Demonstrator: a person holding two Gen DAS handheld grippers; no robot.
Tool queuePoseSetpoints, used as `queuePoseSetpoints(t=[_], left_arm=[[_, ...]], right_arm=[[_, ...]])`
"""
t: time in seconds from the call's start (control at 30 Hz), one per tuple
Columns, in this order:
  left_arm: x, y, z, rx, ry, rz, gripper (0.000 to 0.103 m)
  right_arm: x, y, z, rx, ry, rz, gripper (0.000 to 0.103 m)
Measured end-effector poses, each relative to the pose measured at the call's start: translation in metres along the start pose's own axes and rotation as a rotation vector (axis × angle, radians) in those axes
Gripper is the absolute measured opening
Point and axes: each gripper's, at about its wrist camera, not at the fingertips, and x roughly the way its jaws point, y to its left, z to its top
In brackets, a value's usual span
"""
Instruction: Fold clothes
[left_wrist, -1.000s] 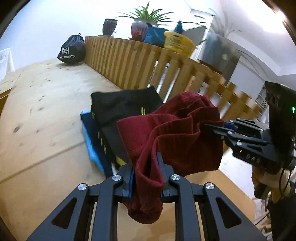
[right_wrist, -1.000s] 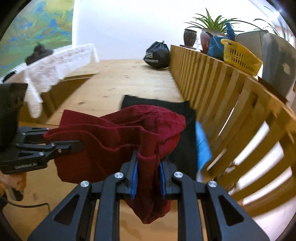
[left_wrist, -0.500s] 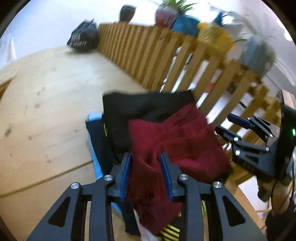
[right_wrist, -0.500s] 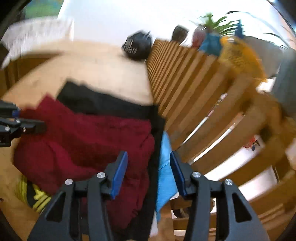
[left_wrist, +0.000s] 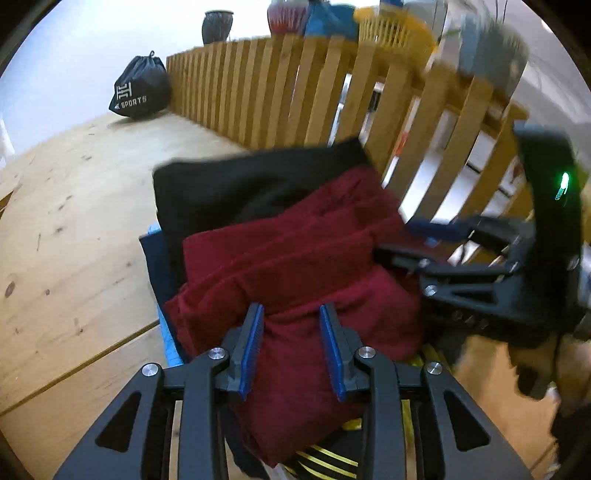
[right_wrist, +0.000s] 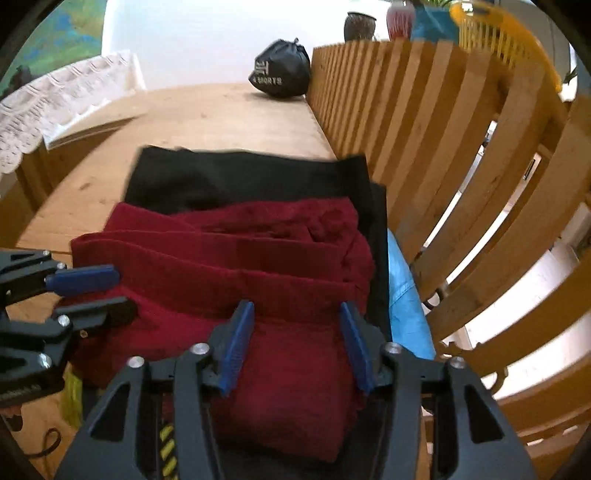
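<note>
While both of your grippers hover over the stack, these lines go view by view.

Left wrist, left gripper (left_wrist: 291, 341): its blue pads are spread apart, gripping nothing, with the maroon garment (left_wrist: 295, 266) lying loose beneath and between them.
Left wrist, garment place: it sits folded on top of the black garment (left_wrist: 229, 184), on the near part of the wooden table (left_wrist: 74, 206), close to the slatted fence (left_wrist: 295, 92) on the right.
Left wrist, risk: your right gripper (left_wrist: 402, 243) stands just at the maroon cloth's right edge; a finger could snag that edge as you draw off and pull the fold open.

Right wrist, right gripper (right_wrist: 295, 341): its fingers are apart as well and hold nothing, hanging over the near end of the maroon garment (right_wrist: 240, 266).
Right wrist, stack: the maroon layers look bunched and uneven toward the far right, and a blue garment (right_wrist: 406, 295) pokes out on the fence side.
Right wrist, risk: the lumpy top could slump or slide toward the fence if you nudge it, and the left gripper (right_wrist: 99, 291) touching its left edge could drag it.
</note>
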Motion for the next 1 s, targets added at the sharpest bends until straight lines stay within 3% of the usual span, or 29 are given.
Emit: queuePoseSetpoints(t=[0.17, 0.27, 0.33, 0.43, 0.57, 0.73, 0.83, 0.9, 1.0], left_arm=[[-0.012, -0.004, 0.003, 0.001, -0.026, 0.013, 0.032], [-0.041, -0.010, -0.006, -0.014, -0.063, 0.025, 0.047], [-0.061, -0.015, -0.016, -0.016, -0.075, 0.030, 0.049], [-0.094, -0.023, -0.039, -0.007, -0.091, 0.058, 0.057], [-0.138, -0.032, -0.070, -0.019, -0.098, 0.075, 0.072], [-0.211, -0.058, -0.125, -0.011, -0.060, 0.107, 0.074], [-0.267, -0.072, -0.161, -0.021, -0.071, 0.105, 0.076], [-0.303, -0.082, -0.183, -0.026, -0.104, 0.129, 0.078], [-0.346, -0.100, -0.214, -0.006, -0.134, 0.169, 0.078]], right_arm=[[-0.011, -0.011, -0.004, 0.090, -0.028, 0.010, 0.069], [-0.039, -0.009, -0.015, 0.092, -0.071, -0.030, 0.071], [-0.056, -0.005, -0.027, 0.087, -0.083, -0.026, 0.071], [-0.087, 0.003, -0.051, 0.109, -0.104, -0.022, 0.071], [-0.135, 0.020, -0.093, 0.159, -0.110, 0.059, 0.072], [-0.208, 0.057, -0.141, 0.121, -0.120, 0.027, 0.074], [-0.265, 0.073, -0.171, 0.125, -0.161, 0.029, 0.074], [-0.285, 0.096, -0.172, 0.114, -0.177, 0.026, 0.074], [-0.336, 0.121, -0.203, 0.082, -0.230, 0.033, 0.074]])
